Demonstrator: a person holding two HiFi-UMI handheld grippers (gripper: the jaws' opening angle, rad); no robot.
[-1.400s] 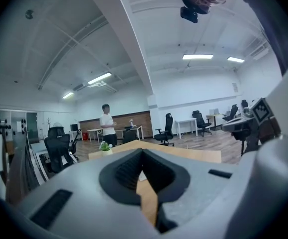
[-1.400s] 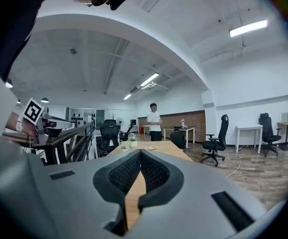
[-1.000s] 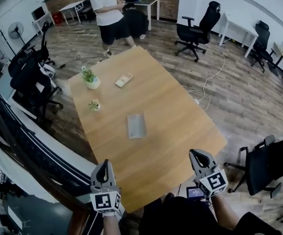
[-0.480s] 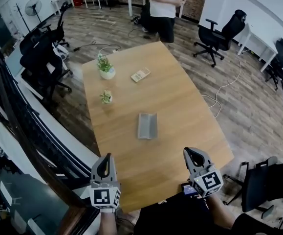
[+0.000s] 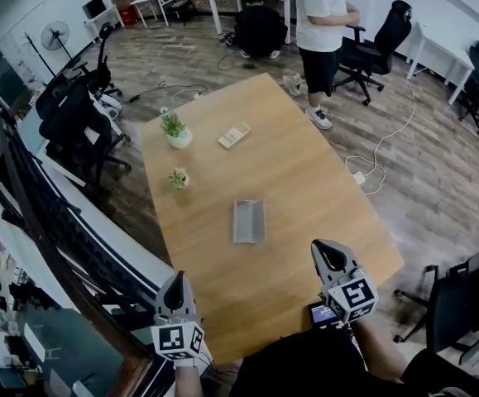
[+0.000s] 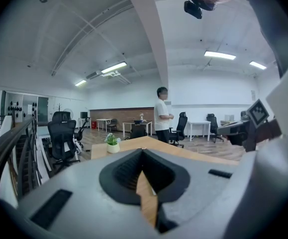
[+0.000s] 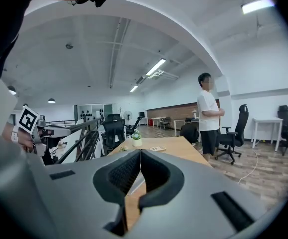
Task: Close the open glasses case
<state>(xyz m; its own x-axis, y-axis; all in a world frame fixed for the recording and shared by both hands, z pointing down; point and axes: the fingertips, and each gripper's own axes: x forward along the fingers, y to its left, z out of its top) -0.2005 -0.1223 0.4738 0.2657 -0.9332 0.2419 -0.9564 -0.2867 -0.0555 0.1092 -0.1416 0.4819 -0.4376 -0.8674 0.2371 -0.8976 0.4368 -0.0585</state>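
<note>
The grey glasses case lies open in the middle of the wooden table. Both grippers hover over the table's near edge, well short of the case. My left gripper is at the near left corner, its jaws closed together with nothing between them. My right gripper is at the near right, closer to the case, also shut and empty. In both gripper views the jaws point along the table toward its far end.
A potted plant, a smaller plant and a flat pale object sit on the table's far half. A person stands at the far right corner. Office chairs line the left side; a railing runs along the near left.
The standing person has walked from the table's far left to its far right corner. My right gripper has shifted a little toward the case. Both grippers stay shut.
</note>
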